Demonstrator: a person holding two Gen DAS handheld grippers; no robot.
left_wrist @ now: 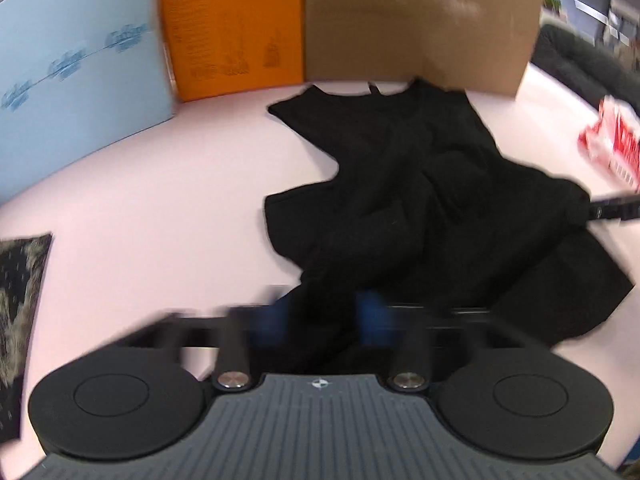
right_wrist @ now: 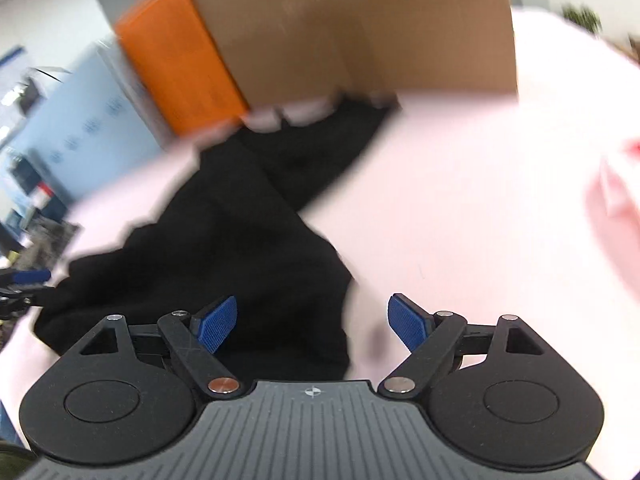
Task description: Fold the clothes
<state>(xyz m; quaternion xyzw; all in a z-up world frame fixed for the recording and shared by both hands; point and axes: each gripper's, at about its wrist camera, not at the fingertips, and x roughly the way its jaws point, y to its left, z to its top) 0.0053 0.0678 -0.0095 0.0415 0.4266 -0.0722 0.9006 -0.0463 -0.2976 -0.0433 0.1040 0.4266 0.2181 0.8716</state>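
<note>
A black garment [left_wrist: 420,184] lies crumpled on the pale pink table [left_wrist: 160,200]. In the left wrist view, my left gripper [left_wrist: 322,320] is blurred, its blue pads [left_wrist: 272,320] a small gap apart with a fold of the black cloth between them. The right gripper's fingers [left_wrist: 612,210] reach the garment's right edge there. In the right wrist view, my right gripper [right_wrist: 312,324] is open, its blue pads [right_wrist: 216,322] wide apart over the near edge of the garment [right_wrist: 224,248]. The left gripper [right_wrist: 24,280] shows at the far left edge.
A light blue box [left_wrist: 80,80], an orange box [left_wrist: 232,28] and a brown cardboard box [left_wrist: 420,20] stand along the table's far side. A red and white packet [left_wrist: 616,140] lies at the right. A dark patterned cloth [left_wrist: 20,300] lies at the left edge.
</note>
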